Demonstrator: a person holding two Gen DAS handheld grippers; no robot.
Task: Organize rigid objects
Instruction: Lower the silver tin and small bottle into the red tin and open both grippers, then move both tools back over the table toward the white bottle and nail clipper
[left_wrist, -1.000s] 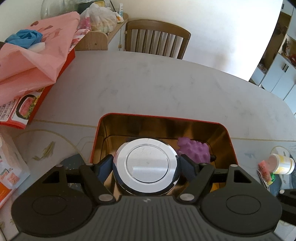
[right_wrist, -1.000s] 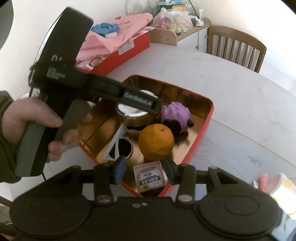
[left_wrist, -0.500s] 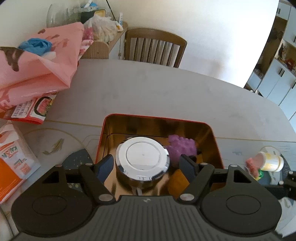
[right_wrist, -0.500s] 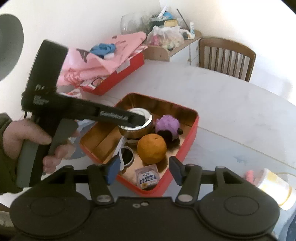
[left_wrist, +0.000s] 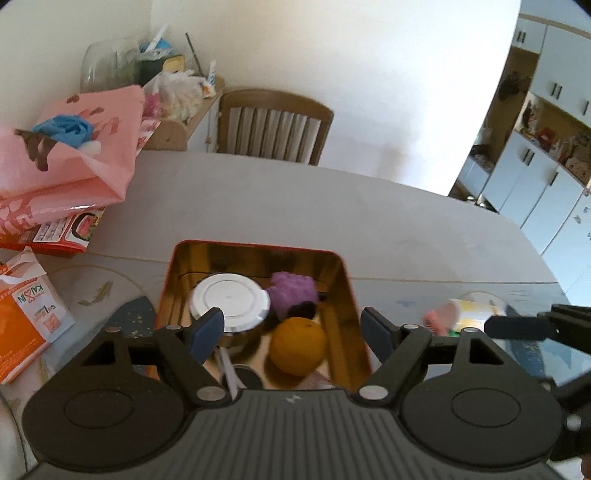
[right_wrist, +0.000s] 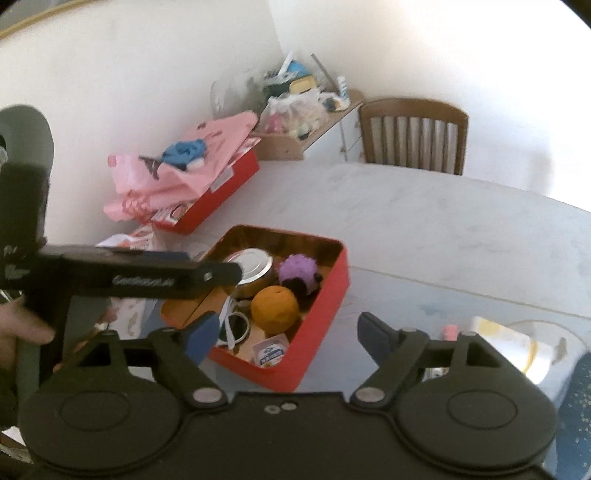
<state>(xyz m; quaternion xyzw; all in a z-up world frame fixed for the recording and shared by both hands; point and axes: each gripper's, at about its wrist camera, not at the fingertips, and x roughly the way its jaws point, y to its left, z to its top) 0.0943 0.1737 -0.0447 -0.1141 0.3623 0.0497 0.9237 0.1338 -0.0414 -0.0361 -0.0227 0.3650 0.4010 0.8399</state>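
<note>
Both grippers are held wide open and empty. The red tin (right_wrist: 321, 354) on the desk (right_wrist: 443, 229) holds the silver lid (left_wrist: 229, 303), orange (left_wrist: 297, 345) and purple toy (left_wrist: 293, 297). A cup (left_wrist: 469, 312) is seen at three o'clock of the tin, nearer the right gripper (right_wrist: 284, 334) than the left gripper (left_wrist: 291, 330).

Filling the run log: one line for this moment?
left gripper: open, empty | right gripper: open, empty | red tin: holds silver-lidded jar, orange, purple toy
</note>
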